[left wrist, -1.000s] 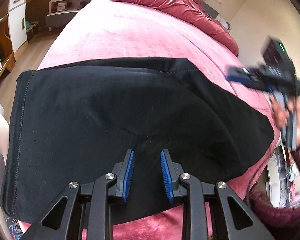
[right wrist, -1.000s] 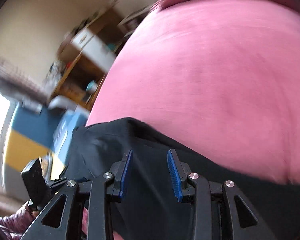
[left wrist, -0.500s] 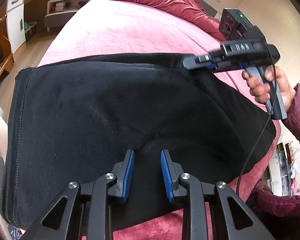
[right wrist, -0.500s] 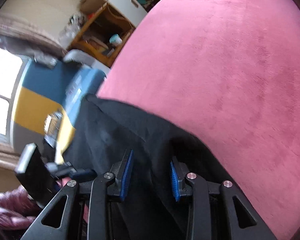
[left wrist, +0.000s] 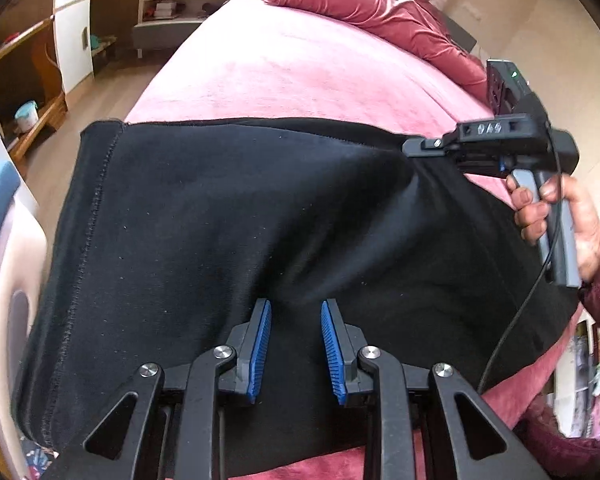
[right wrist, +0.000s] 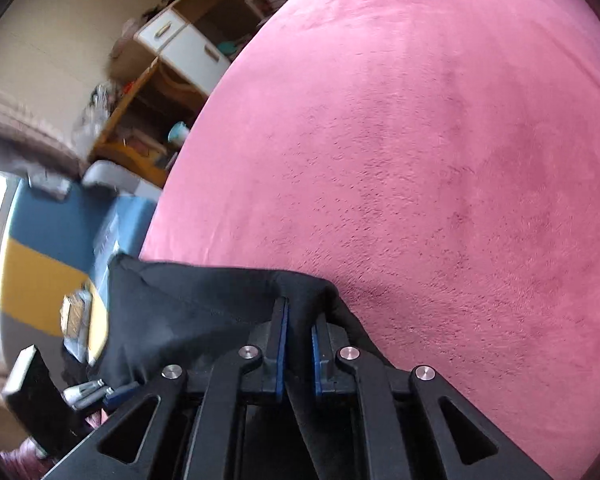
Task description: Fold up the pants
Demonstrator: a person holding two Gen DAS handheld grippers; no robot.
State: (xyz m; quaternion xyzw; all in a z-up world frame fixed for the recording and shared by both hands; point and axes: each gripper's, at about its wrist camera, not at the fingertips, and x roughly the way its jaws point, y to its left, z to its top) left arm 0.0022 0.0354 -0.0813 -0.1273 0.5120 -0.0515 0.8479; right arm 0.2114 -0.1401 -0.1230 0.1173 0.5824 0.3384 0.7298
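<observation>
Black pants (left wrist: 220, 220) lie spread across the near end of a pink bed (left wrist: 280, 68). My left gripper (left wrist: 294, 304) rests over their near edge, its blue pads (left wrist: 260, 344) apart with a crease of cloth running up between them, not pinched. At the far right edge of the pants my right gripper (left wrist: 410, 147), held by a hand (left wrist: 572, 220), is shut on the cloth. In the right wrist view the right gripper (right wrist: 300, 308) pinches a raised fold of the pants (right wrist: 188, 312), lifted slightly off the bed cover (right wrist: 440, 160).
A bunched red duvet (left wrist: 372, 12) lies at the head of the bed. A wooden shelf unit with white doors (left wrist: 72, 28) stands along the left wall beyond bare floor. A blue and yellow object (right wrist: 52, 248) sits beside the bed. A cable (left wrist: 516, 328) hangs from the right gripper.
The right gripper came in from the right, dropped onto the far edge of the pants and shut on a fold of cloth. The left gripper stayed put with its jaws unchanged.
</observation>
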